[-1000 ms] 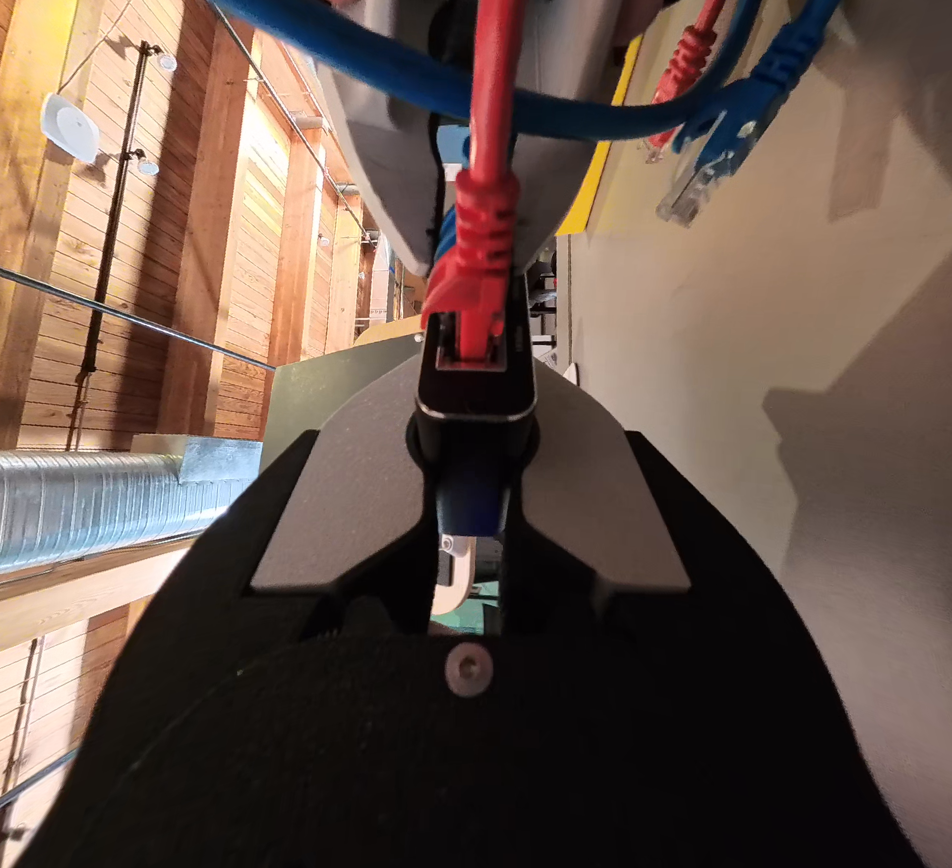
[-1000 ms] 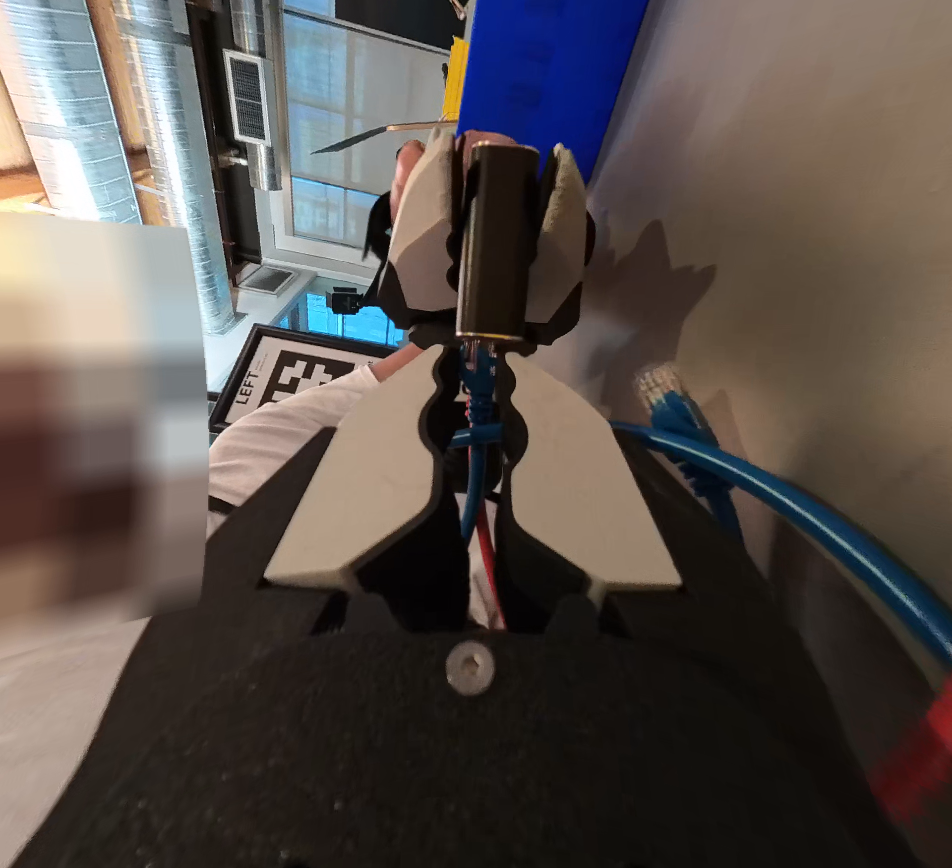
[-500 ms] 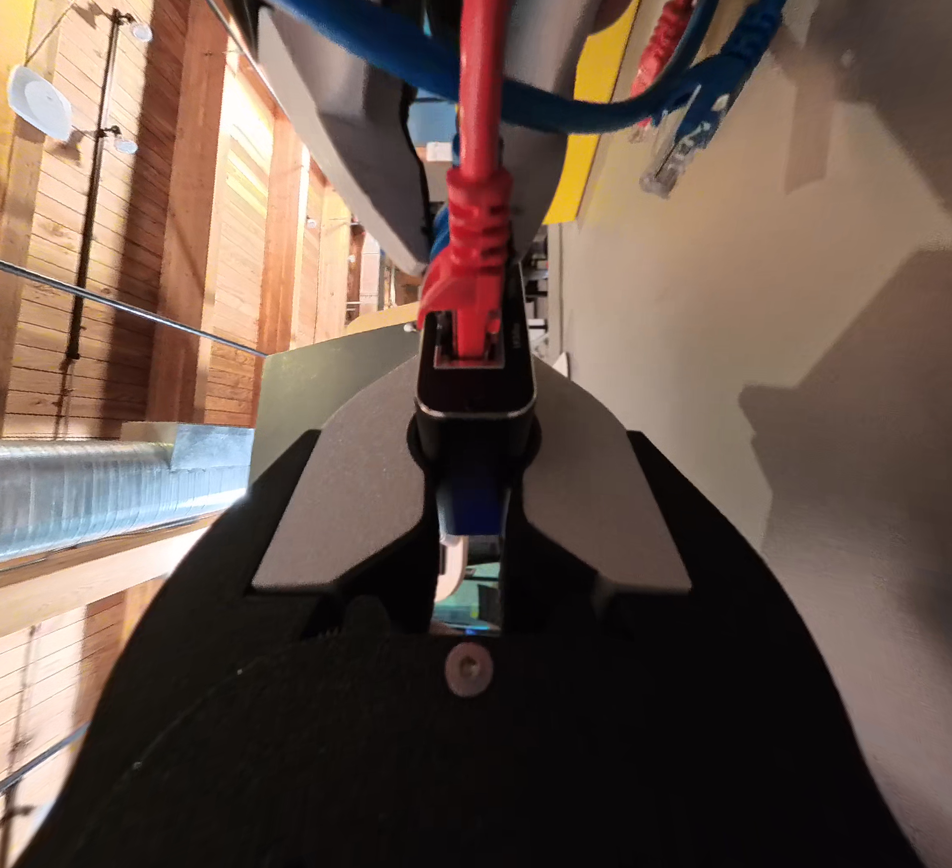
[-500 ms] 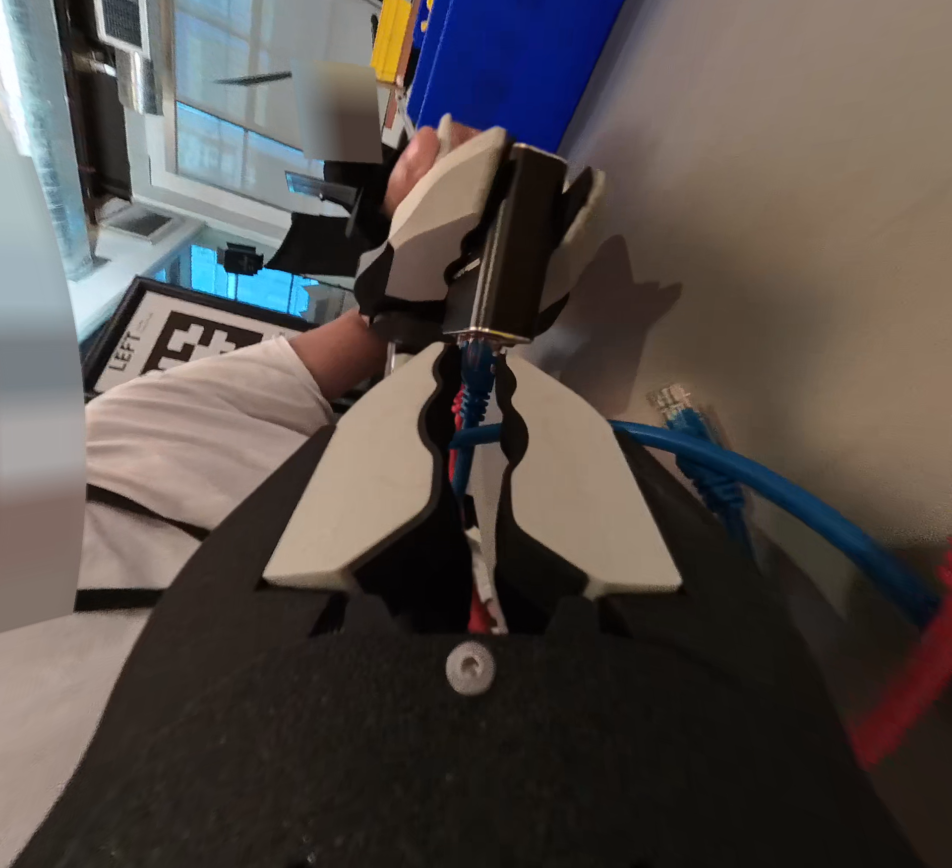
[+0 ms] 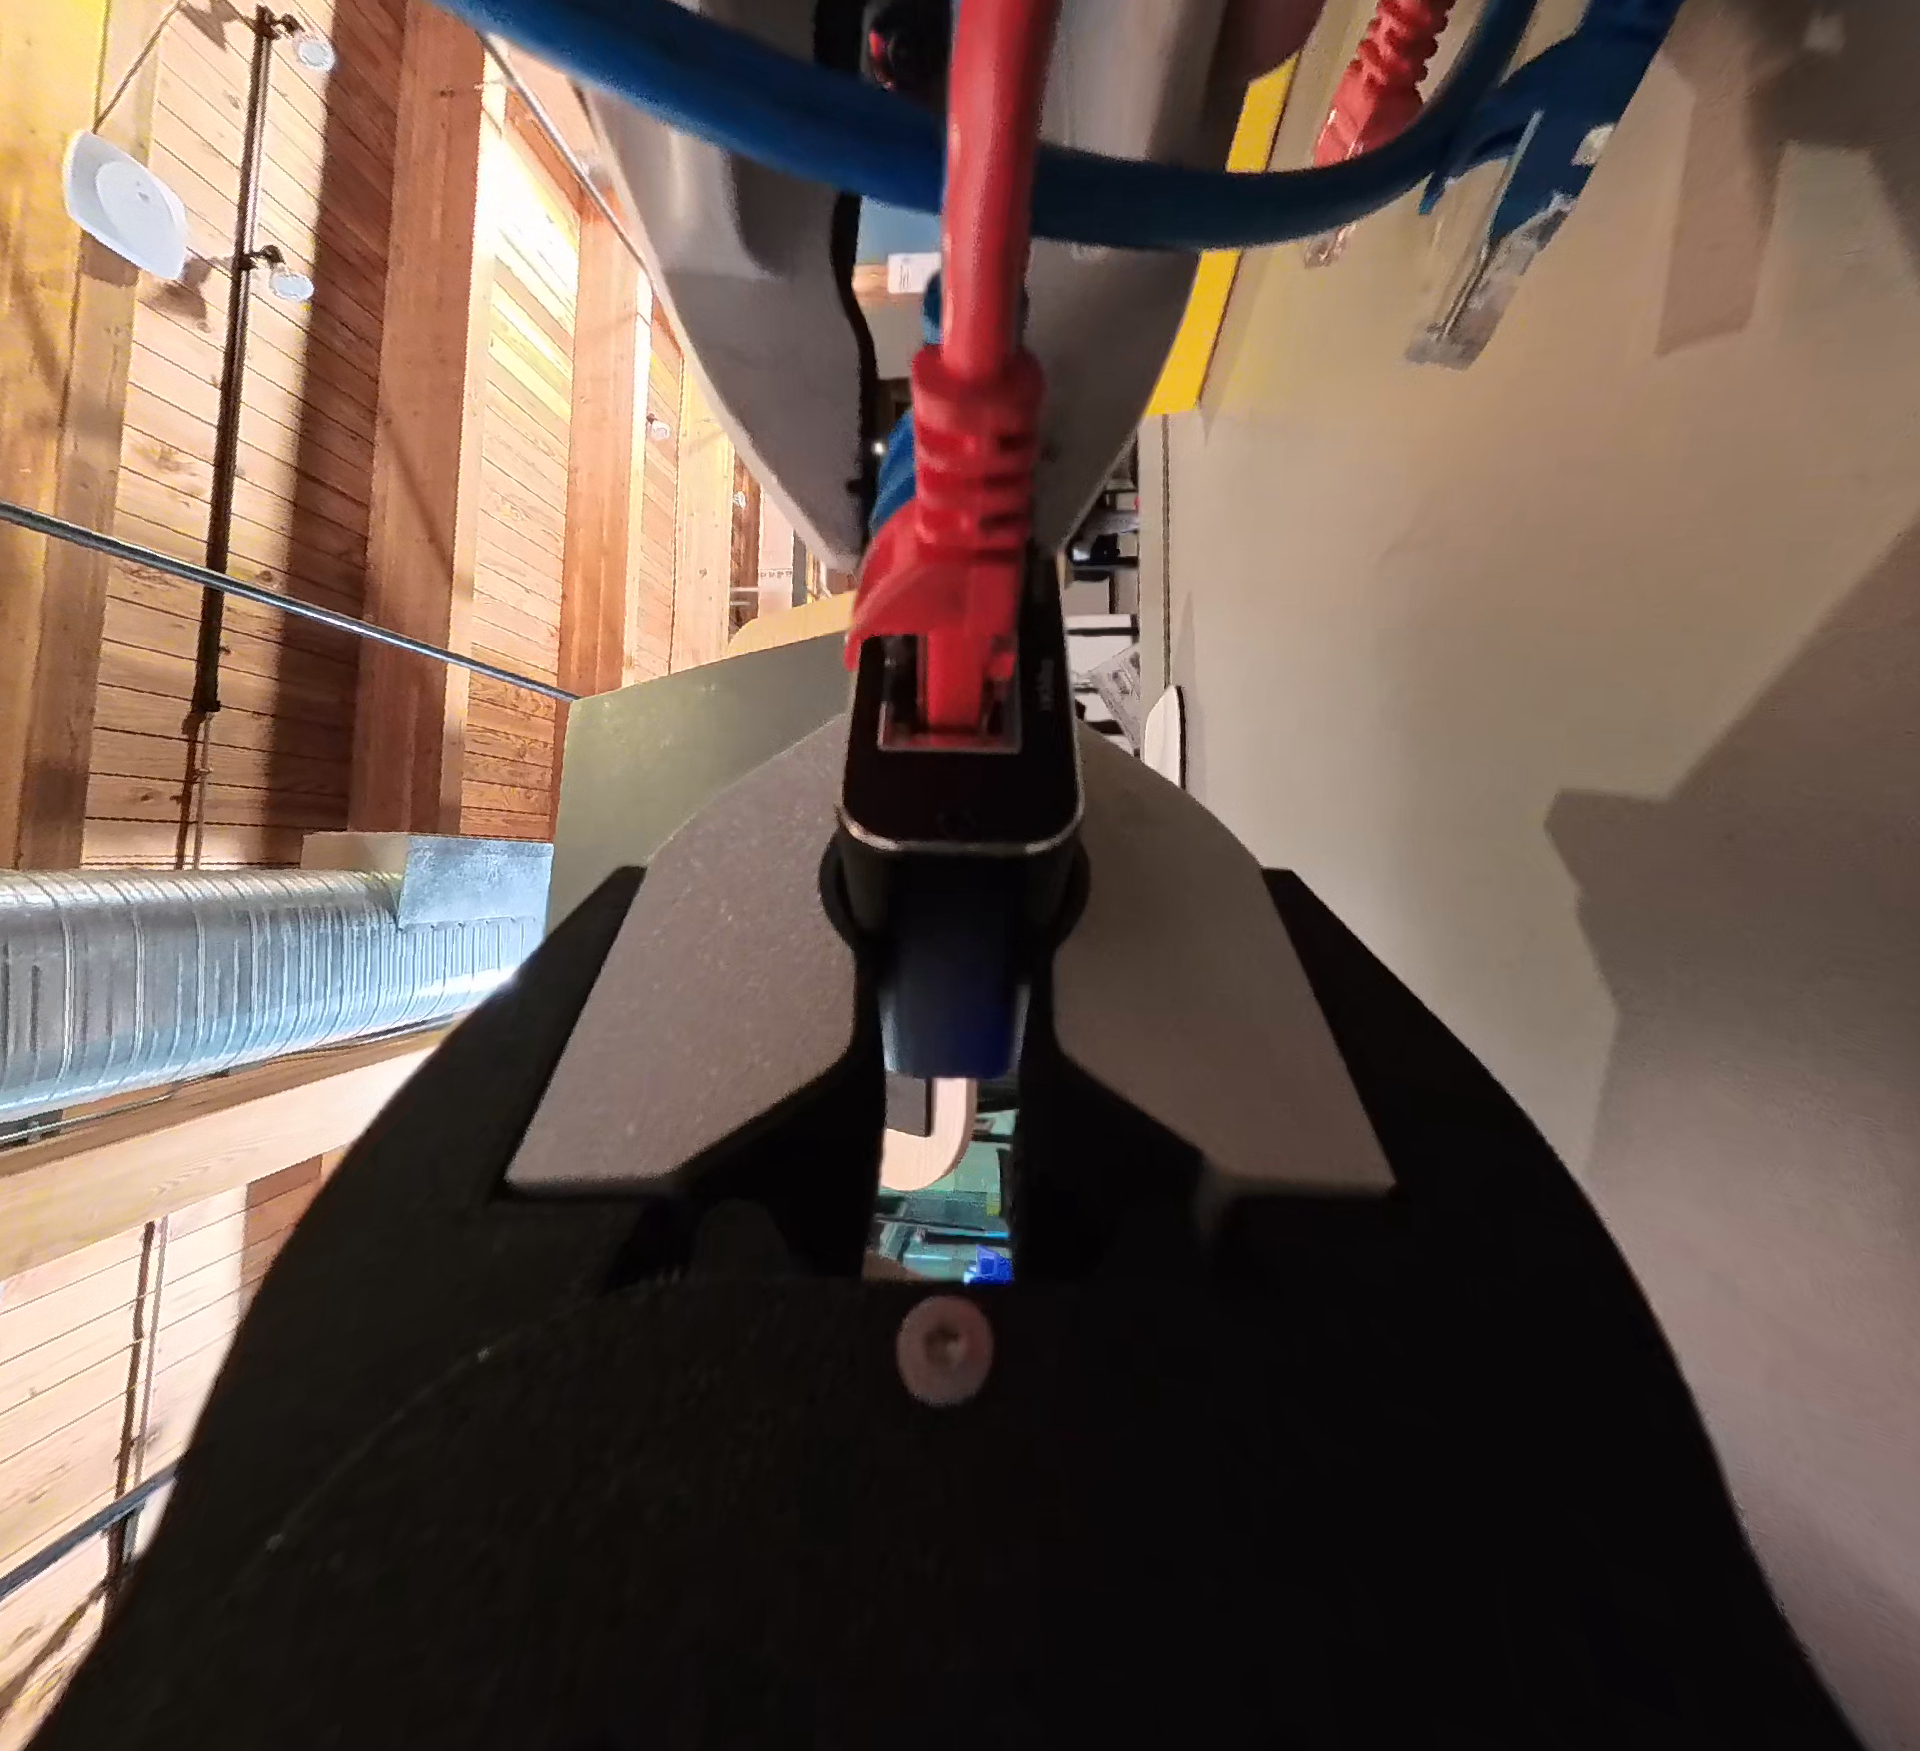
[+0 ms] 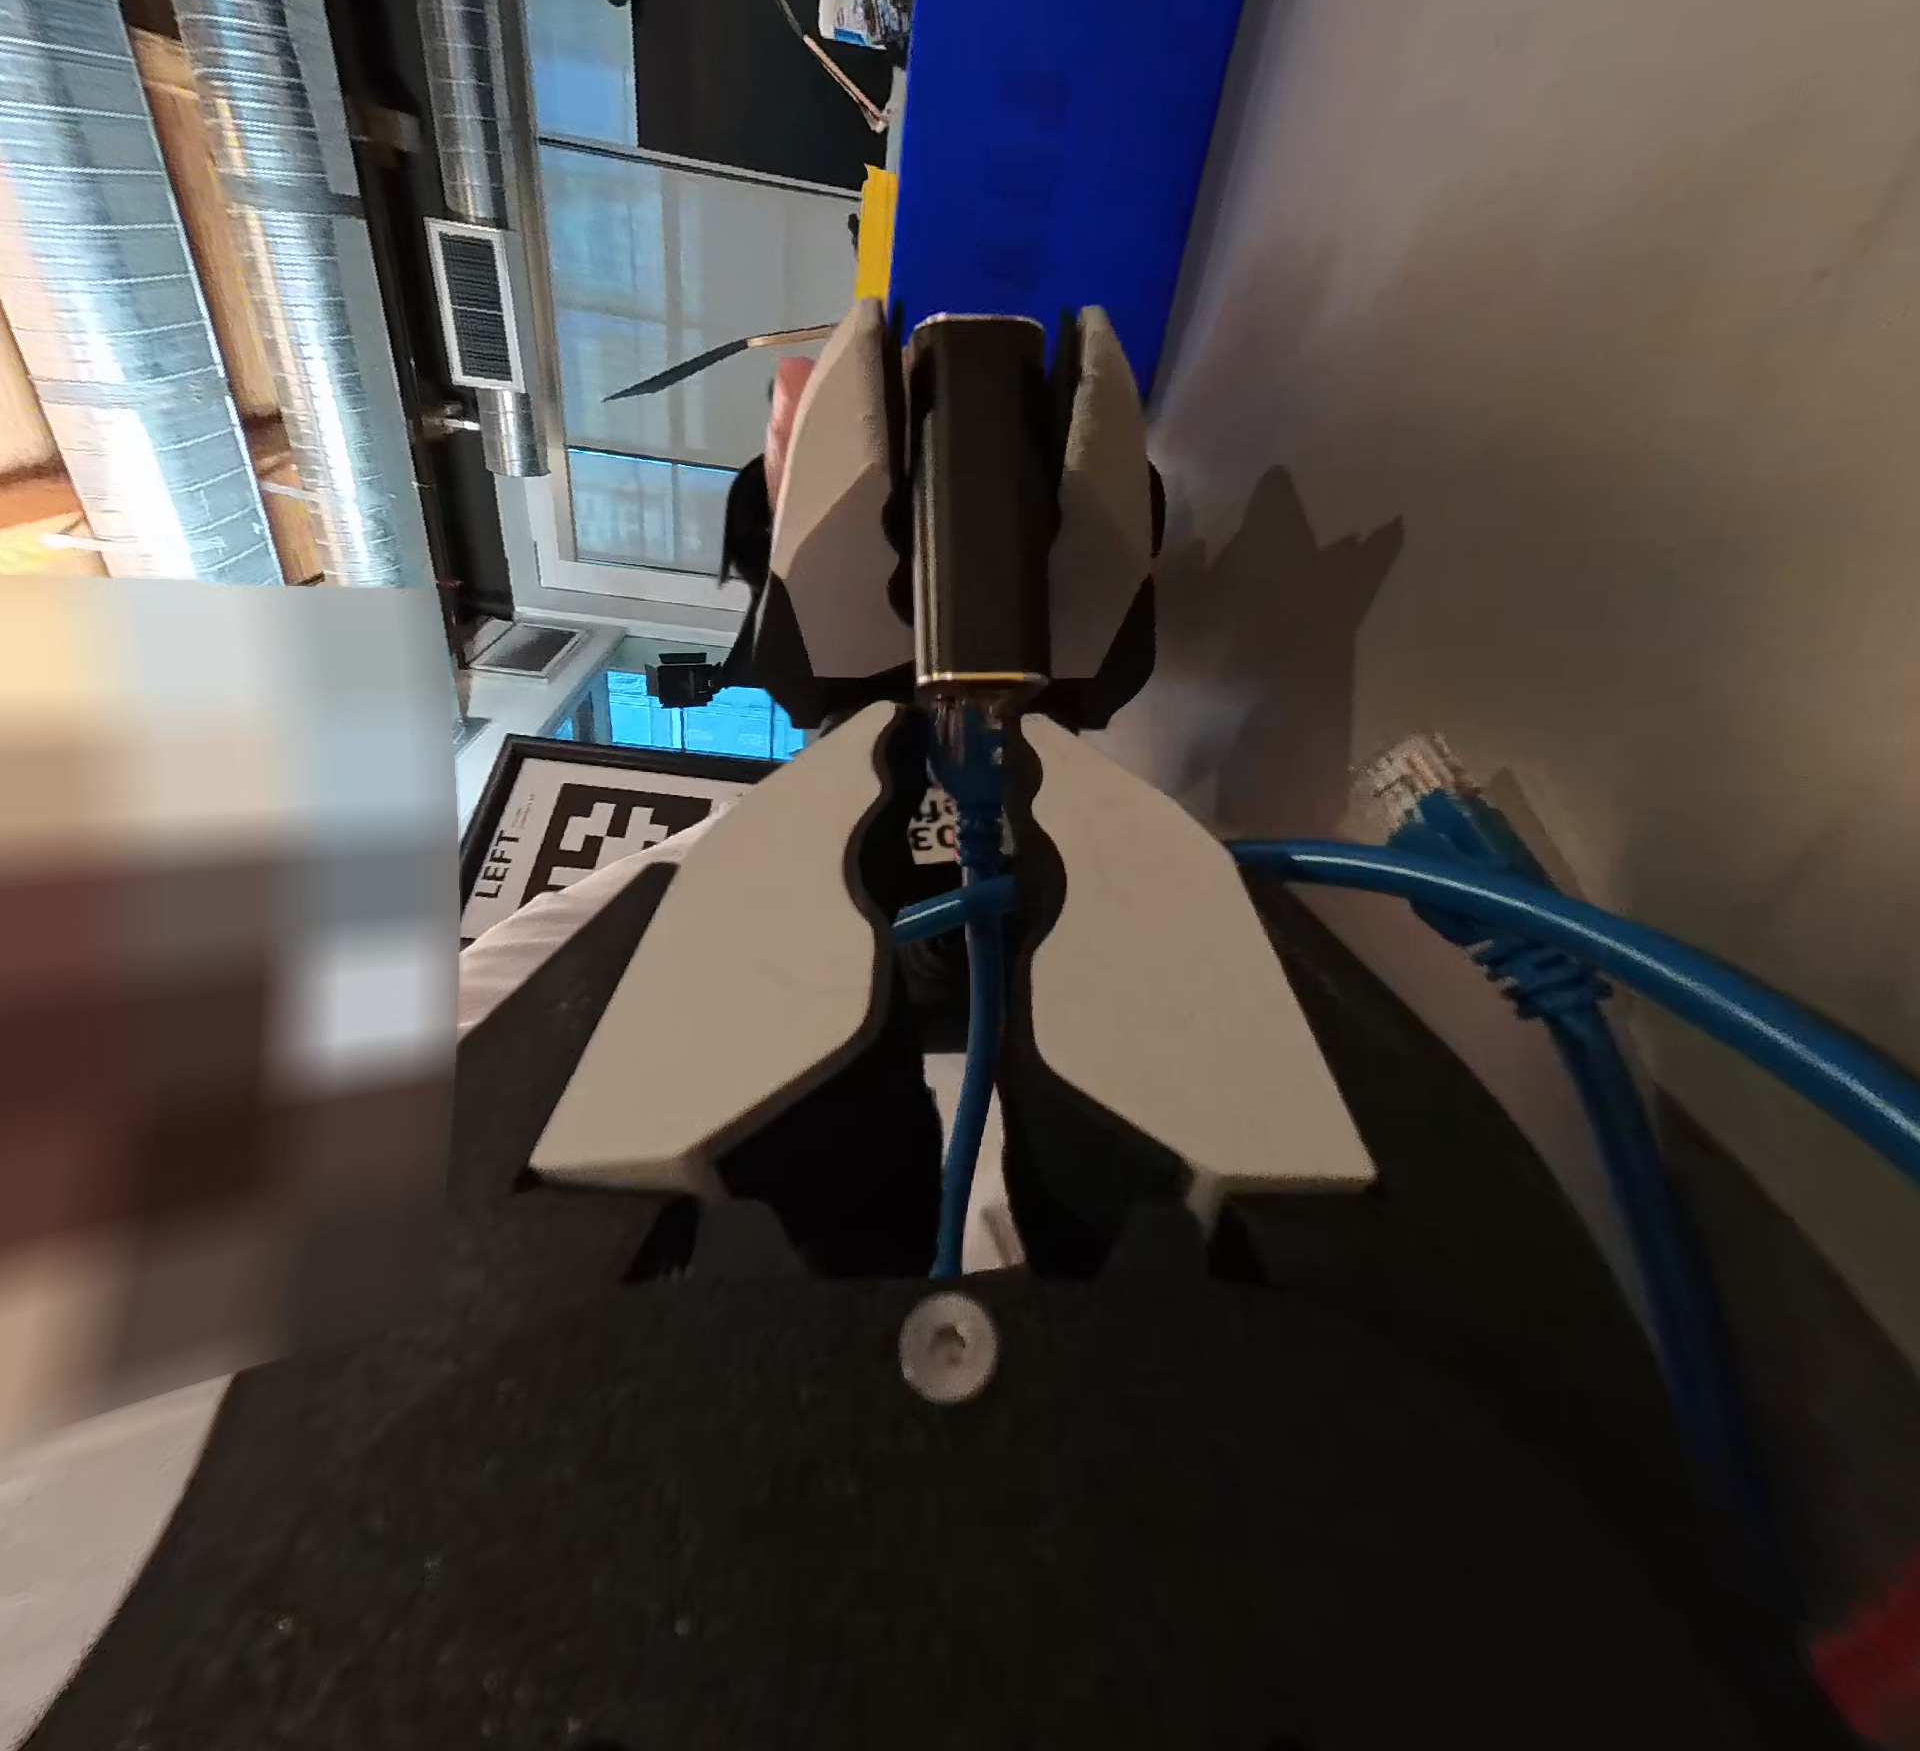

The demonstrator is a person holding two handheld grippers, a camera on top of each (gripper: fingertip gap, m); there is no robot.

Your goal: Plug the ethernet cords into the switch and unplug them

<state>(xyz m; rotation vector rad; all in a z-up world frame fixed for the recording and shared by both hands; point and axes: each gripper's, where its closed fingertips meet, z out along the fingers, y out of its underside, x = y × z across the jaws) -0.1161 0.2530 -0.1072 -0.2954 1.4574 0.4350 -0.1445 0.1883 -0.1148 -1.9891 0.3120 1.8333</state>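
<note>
While the left gripper [image 5: 961,880] stood clamped on the small black metal switch [image 5: 961,797], the right gripper [image 6: 961,766] pinched the thin blue ethernet cord [image 6: 971,828] just behind its plug at the port; the red ethernet cord [image 5: 977,496] sat plugged in; the switch looked light, rigid and slick, the cords limp, so gripping the stiff boot seemed wisest.
</note>
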